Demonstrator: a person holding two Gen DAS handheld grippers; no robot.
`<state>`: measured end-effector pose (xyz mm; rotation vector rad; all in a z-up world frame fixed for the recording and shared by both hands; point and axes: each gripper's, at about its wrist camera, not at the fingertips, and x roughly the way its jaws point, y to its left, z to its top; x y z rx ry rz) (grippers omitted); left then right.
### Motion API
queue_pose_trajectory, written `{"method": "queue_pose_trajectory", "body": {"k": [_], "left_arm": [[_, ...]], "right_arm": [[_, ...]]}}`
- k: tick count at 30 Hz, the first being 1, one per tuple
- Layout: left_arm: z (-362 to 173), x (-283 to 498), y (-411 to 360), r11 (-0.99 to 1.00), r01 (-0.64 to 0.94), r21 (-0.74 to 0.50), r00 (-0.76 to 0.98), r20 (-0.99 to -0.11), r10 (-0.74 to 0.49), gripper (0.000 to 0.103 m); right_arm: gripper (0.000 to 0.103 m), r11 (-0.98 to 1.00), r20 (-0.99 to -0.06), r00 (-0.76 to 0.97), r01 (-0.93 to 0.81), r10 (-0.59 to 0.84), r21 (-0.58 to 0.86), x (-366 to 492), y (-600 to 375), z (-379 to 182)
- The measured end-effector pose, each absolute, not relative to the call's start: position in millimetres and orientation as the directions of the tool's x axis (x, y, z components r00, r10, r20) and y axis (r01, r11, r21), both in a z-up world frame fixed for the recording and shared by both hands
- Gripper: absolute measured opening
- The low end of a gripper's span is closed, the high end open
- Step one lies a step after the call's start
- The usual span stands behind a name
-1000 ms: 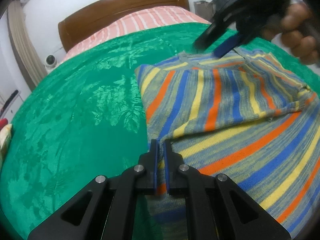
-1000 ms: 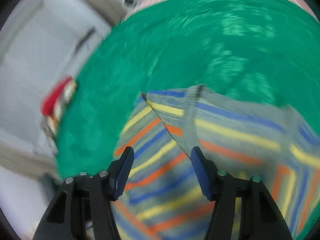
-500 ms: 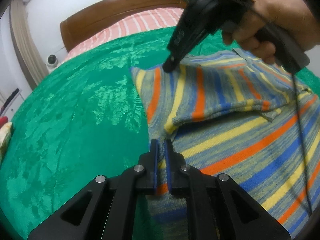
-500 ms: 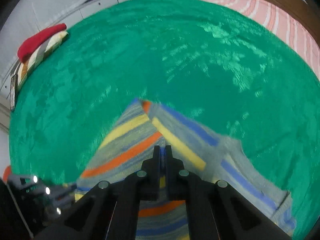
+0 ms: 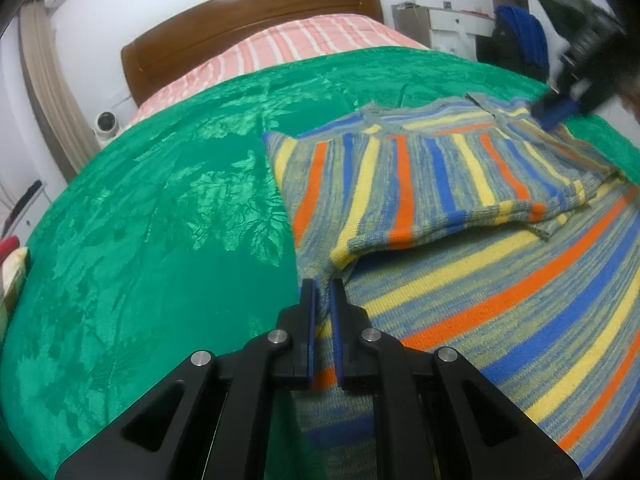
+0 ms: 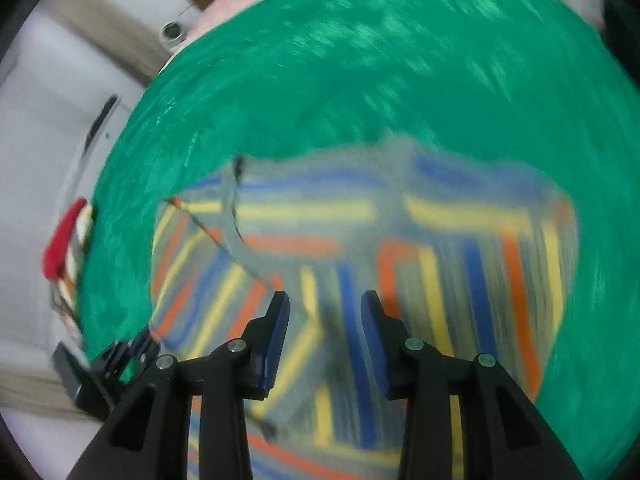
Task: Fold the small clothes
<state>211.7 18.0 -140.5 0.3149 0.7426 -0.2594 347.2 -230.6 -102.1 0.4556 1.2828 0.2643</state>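
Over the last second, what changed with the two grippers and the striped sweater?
The right gripper, shut on the striped sweater half a second ago near its far left corner, has let go: it is open now and has swung to the far right edge. The folded flap lies flatter. The left gripper stays clamped on the sweater's near edge, on the green bedspread.

My right wrist view is smeared with motion, so the striped sweater (image 6: 360,248) and green bedspread (image 6: 360,60) lose their detail there. Seen from my left, my right gripper (image 5: 554,110) is blurred and cut off by the right edge. The sweater's near edge disappears inside my left gripper (image 5: 322,300), and its right side runs out of frame.
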Motion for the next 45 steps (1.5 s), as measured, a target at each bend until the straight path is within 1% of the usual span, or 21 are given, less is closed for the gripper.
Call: {"method": "queue_pose_trajectory", "body": {"k": [4,5,6,7,11,14,16,18,21,23,24,27,36,37,38,39,40,41,42,43,45], "left_arm": [[-140,212,18,0.920,0.338,0.196,0.710,-0.695,-0.113,0.008],[-140,212,18,0.920,0.338,0.198,0.710,-0.695,-0.111,0.008],[-140,212,17,0.920,0.337,0.200,0.710,-0.695,-0.109,0.008],[-140,211,17,0.920,0.337,0.203,0.711,-0.695,-0.107,0.009],[-141,210,14,0.915,0.336,0.224,0.716,-0.692,-0.094,0.008],[-141,210,15,0.915,0.336,0.223,0.715,-0.693,-0.094,0.009],[-140,211,15,0.916,0.337,0.218,0.714,-0.694,-0.097,0.009],[-141,211,16,0.916,0.337,0.218,0.713,-0.694,-0.098,0.008],[-141,212,16,0.916,0.339,0.215,0.711,-0.696,-0.100,0.008],[-141,212,16,0.916,0.339,0.215,0.710,-0.697,-0.100,0.008],[-141,212,16,0.916,0.339,0.215,0.710,-0.697,-0.099,0.009],[-141,212,16,0.915,0.339,0.216,0.710,-0.698,-0.098,0.009],[-142,212,14,0.912,0.335,0.236,0.711,-0.698,-0.080,0.012],[-141,212,15,0.914,0.326,0.243,0.714,-0.697,-0.069,0.020],[-140,212,16,0.920,0.298,0.256,0.721,-0.692,-0.041,0.036],[-138,213,20,0.928,0.266,0.261,0.726,-0.687,-0.015,0.046],[-133,214,25,0.939,0.240,0.248,0.724,-0.689,-0.004,0.066],[-127,213,33,0.951,0.236,0.201,0.711,-0.703,-0.028,0.082],[-120,211,43,0.960,0.249,0.130,0.693,-0.716,-0.083,0.085],[-114,207,50,0.963,0.258,0.079,0.682,-0.721,-0.123,0.087],[-102,194,67,0.967,0.253,0.023,0.666,-0.729,-0.157,0.090]], "right_arm": [[0.037,0.819,-0.817,0.230,0.117,0.529,0.562,332,-229,-132],[0.032,0.823,-0.819,0.239,0.114,0.521,0.556,333,-225,-133],[0.010,0.828,-0.819,0.255,0.101,0.514,0.551,334,-221,-132],[0.003,0.837,-0.820,0.269,0.079,0.505,0.542,336,-218,-129],[0.003,0.911,-0.819,0.436,-0.003,0.372,0.412,342,-218,-94],[0.004,0.918,-0.840,0.395,-0.020,0.371,0.396,349,-216,-106],[0.011,0.941,-0.872,0.370,-0.021,0.322,0.338,349,-213,-115],[0.012,0.952,-0.858,0.427,-0.020,0.284,0.305,338,-214,-103],[0.014,0.916,-0.787,0.476,-0.125,0.392,0.380,318,-205,-80],[0.014,0.852,-0.733,0.434,-0.267,0.523,0.450,302,-185,-72],[0.014,0.843,-0.741,0.405,-0.309,0.536,0.441,295,-177,-75],[0.012,0.886,-0.864,0.298,-0.360,0.406,0.292,276,-157,-109],[0.011,0.892,-0.873,0.288,-0.349,0.394,0.287,249,-168,-112],[0.011,0.896,-0.866,0.304,-0.332,0.397,0.294,245,-172,-108],[0.012,0.900,-0.859,0.322,-0.318,0.399,0.298,241,-176,-104],[0.016,0.903,-0.849,0.345,-0.305,0.400,0.302,233,-181,-99],[0.026,0.908,-0.836,0.375,-0.289,0.400,0.305,225,-186,-92],[0.034,0.915,-0.824,0.410,-0.269,0.390,0.300,213,-193,-85],[0.054,0.927,-0.811,0.454,-0.241,0.368,0.286,198,-202,-77],[0.066,0.938,-0.797,0.496,-0.215,0.345,0.273,183,-211,-70],[0.071,0.957,-0.768,0.571,-0.158,0.290,0.243,152,-227,-60]]}}
